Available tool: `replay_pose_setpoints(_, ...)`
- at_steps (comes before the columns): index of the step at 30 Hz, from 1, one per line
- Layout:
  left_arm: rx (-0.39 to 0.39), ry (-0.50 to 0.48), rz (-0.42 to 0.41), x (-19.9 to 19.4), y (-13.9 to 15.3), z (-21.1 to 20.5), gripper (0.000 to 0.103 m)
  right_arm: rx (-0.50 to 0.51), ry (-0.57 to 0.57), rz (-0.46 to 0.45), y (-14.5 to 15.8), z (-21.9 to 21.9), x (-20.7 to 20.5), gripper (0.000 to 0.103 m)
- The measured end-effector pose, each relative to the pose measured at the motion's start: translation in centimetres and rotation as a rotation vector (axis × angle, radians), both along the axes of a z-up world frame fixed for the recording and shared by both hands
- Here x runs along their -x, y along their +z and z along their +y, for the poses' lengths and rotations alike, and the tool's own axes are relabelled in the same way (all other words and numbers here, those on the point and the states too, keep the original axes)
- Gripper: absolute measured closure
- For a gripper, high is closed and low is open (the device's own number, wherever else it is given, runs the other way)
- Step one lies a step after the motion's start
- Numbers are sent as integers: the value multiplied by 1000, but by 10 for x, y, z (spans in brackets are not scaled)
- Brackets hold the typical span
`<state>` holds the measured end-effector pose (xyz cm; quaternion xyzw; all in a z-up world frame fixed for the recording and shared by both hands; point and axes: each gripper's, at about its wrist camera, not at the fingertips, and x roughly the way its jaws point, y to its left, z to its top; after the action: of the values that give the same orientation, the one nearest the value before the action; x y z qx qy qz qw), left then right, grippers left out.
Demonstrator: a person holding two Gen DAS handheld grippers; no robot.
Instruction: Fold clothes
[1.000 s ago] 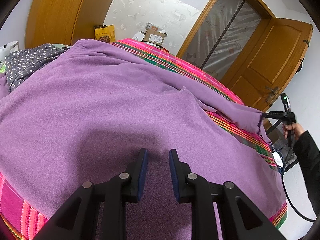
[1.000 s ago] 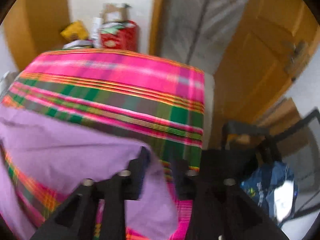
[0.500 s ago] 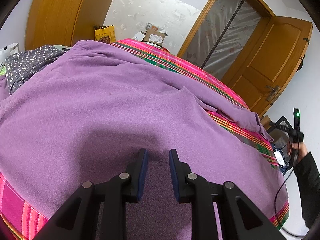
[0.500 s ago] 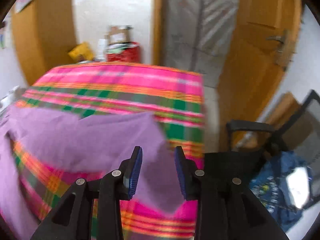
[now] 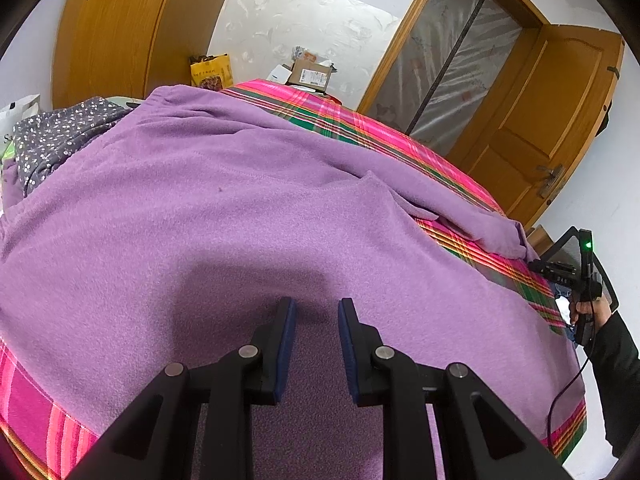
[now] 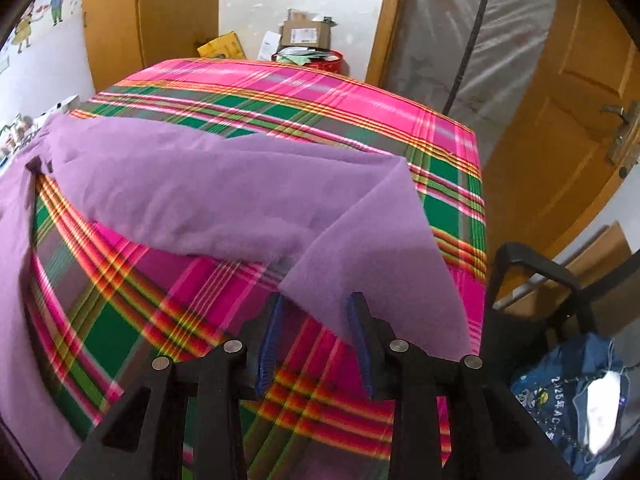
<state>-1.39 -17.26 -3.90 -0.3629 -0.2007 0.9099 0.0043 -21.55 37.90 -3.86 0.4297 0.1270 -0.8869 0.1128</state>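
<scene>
A purple fleece garment (image 5: 240, 200) lies spread over the bed. My left gripper (image 5: 316, 312) hovers just above its near part, fingers apart and nothing pinched between them. One sleeve (image 5: 492, 232) runs out to the right edge of the bed. In the right wrist view the sleeve's end (image 6: 380, 272) lies folded on the bedspread, its corner between the fingers of my right gripper (image 6: 314, 308). Those jaws are closing, with a gap still showing at the pads. The left wrist view shows the right gripper (image 5: 560, 270) beside the bed, held by a hand (image 5: 584, 308).
A pink and green plaid bedspread (image 6: 280, 92) covers the bed. A grey flowered garment (image 5: 56, 136) lies at the far left. A black chair (image 6: 532, 280) and a blue bag (image 6: 580, 392) stand by the bed's right side. Boxes (image 6: 306, 34) and a wooden door (image 6: 560, 120) lie beyond.
My right gripper has come down and in towards the sleeve's end, whose corner now sits between its fingers. The sleeve has settled onto the bedspread. The left gripper has not moved.
</scene>
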Motion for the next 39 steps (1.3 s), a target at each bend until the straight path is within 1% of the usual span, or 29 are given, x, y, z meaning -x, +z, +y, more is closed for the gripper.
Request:
replay_pose_setpoints(2, 2, 0, 0, 0, 0, 0, 81, 0, -8, 11, 2, 0, -2, 97)
replay_pose_setpoints(4, 2, 0, 0, 0, 0, 0, 81, 13, -17, 42, 10, 2, 0, 97)
replay_pose_setpoints(6, 4, 0, -1, 0, 0, 0, 81, 44, -36, 85, 24, 10, 4, 97)
replay_pose_setpoints(9, 8, 0, -1, 0, 0, 1, 81, 69, -96, 154, 47, 25, 16, 97)
replay_pose_setpoints(11, 8, 1, -2, 0, 0, 1, 81, 98, -163, 190, 62, 42, 29, 97)
replay_pose_setpoints(13, 8, 1, -2, 0, 0, 1, 81, 133, -267, 184, 68, 67, 47, 96)
replay_pose_setpoints(14, 8, 1, -2, 1, 0, 0, 81, 150, -323, 177, 71, 80, 57, 93)
replay_pose_setpoints(15, 7, 0, -2, 1, 0, 0, 81, 169, -378, 155, 70, 94, 65, 84)
replay_pose_setpoints(16, 6, 0, -1, 1, 0, 0, 81, 195, -431, 128, 67, 108, 71, 78)
replay_pose_setpoints(17, 4, 0, -1, 1, 0, 0, 81, 235, -470, 120, 65, 120, 69, 70)
replay_pose_setpoints(19, 4, 0, -1, 1, 0, -1, 81, 334, -519, 119, 59, 140, 59, 68)
replay_pose_setpoints(21, 7, -1, -2, 1, 0, 0, 81, 434, -541, 95, 48, 153, 47, 66)
replay_pose_setpoints(23, 8, -1, -3, 1, 0, 0, 81, 520, -563, 44, 31, 164, 35, 66)
replay_pose_setpoints(24, 8, -1, -2, 1, 0, 0, 81, 579, -575, 16, 22, 168, 30, 66)
replay_pose_setpoints(28, 9, 0, -3, 1, 0, 0, 81, 854, -621, -101, -20, 180, 7, 65)
replay_pose_setpoints(29, 12, 0, -3, 1, 0, 0, 81, 906, -627, -116, -27, 180, 2, 64)
replay_pose_setpoints(31, 16, 0, -4, 1, 0, 1, 81, 1002, -631, -125, -36, 178, -4, 57)
replay_pose_setpoints(32, 19, 1, -5, 1, 0, 1, 81, 1026, -637, -131, -38, 178, -4, 53)
replay_pose_setpoints(33, 21, 1, -5, 1, 0, 1, 81, 1045, -646, -139, -40, 177, -3, 52)
replay_pose_setpoints(39, 24, 3, -5, 1, 0, 2, 81, 1127, -748, -181, -56, 184, -14, 52)
